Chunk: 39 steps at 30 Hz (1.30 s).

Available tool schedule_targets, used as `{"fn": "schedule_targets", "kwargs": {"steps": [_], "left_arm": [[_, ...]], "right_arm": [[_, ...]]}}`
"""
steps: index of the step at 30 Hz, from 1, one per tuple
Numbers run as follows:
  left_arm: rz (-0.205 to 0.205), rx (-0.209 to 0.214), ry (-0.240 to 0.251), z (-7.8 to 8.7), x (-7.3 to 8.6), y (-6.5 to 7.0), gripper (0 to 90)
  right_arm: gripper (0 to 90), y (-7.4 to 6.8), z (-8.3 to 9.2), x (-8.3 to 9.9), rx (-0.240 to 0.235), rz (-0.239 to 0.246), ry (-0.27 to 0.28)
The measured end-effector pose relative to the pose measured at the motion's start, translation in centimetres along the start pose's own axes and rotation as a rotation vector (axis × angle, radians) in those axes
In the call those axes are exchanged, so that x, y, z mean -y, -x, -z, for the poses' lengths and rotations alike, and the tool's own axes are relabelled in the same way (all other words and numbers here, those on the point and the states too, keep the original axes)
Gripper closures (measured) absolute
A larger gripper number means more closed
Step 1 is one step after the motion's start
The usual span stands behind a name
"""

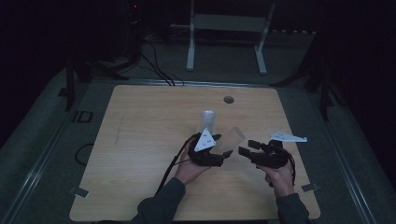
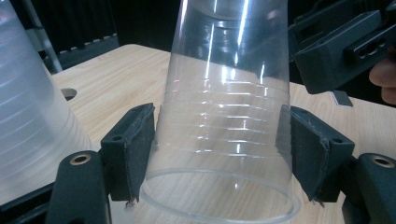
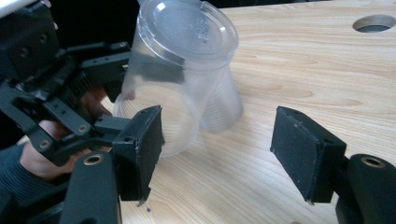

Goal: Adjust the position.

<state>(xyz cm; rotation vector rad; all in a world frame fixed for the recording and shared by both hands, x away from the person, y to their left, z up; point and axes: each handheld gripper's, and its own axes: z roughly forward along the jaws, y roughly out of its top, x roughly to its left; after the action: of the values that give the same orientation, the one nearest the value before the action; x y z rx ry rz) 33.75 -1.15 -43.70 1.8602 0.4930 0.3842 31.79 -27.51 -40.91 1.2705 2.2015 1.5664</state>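
The left tongs (image 2: 219,154) pinch a clear plastic cup (image 2: 229,107) across its ribbed wall near the rim, one pad on each side, holding it tilted off the wooden table (image 1: 140,140). A second cup (image 1: 208,120) stands upside down just beyond them. The right tongs (image 3: 217,149) hover spread with nothing between the pads, the held cup's base just ahead and to their left. To take the cup well, the right tongs should probably close gently on the base end, since the thin wall could buckle, and the left should hold until that grip is firm.
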Motion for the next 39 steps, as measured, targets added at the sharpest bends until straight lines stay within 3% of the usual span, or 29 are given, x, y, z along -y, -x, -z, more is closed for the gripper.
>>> {"fn": "schedule_targets", "kwargs": {"steps": [17,28,39], "left_arm": [[-0.02,0.017,-0.031,0.4,0.3,-0.3,29.1],[-0.031,0.017,-0.044,0.6,0.5,-0.4,29.1],[-0.048,0.029,-0.06,0.5,0.6,-0.3,29.1]], "right_arm": [[34.1,-0.8,0.4,-1.2,0.106,0.183,-0.122],[34.2,-1.3,0.4,-1.9,0.14,0.271,-0.183],[34.1,-1.7,0.3,-2.4,0.14,0.348,-0.249]]}}
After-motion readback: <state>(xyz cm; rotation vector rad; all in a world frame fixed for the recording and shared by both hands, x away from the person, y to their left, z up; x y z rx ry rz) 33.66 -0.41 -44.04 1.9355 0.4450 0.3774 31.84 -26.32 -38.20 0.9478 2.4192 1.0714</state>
